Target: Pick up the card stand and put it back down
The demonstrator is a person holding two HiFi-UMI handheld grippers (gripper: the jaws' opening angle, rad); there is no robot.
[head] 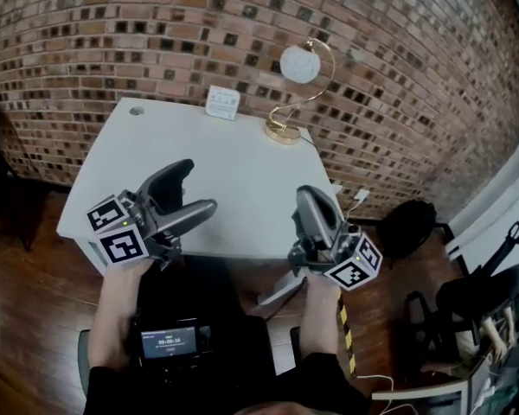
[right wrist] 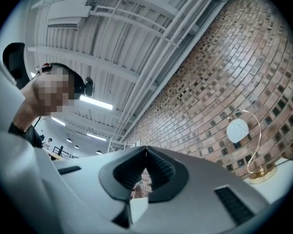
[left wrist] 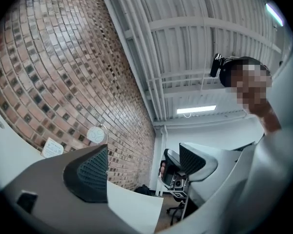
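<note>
The card stand [head: 285,102] is a gold wire loop on a round base, holding a round white card [head: 300,63]. It stands upright at the table's far right corner, by the brick wall, and also shows in the left gripper view [left wrist: 95,135] and the right gripper view [right wrist: 244,145]. My left gripper [head: 195,190] is over the table's front edge, open and empty, with its jaws wide apart [left wrist: 141,167]. My right gripper [head: 311,195] is at the front right edge, shut on nothing, its tips touching [right wrist: 146,152]. Both grippers tilt upward, well short of the stand.
A small white printed card [head: 222,102] stands at the back of the white table [head: 199,154], left of the stand. A cable grommet [head: 137,111] sits at the far left. Dark chairs [head: 415,223] stand to the right. A device with a screen [head: 169,342] rests on the person's lap.
</note>
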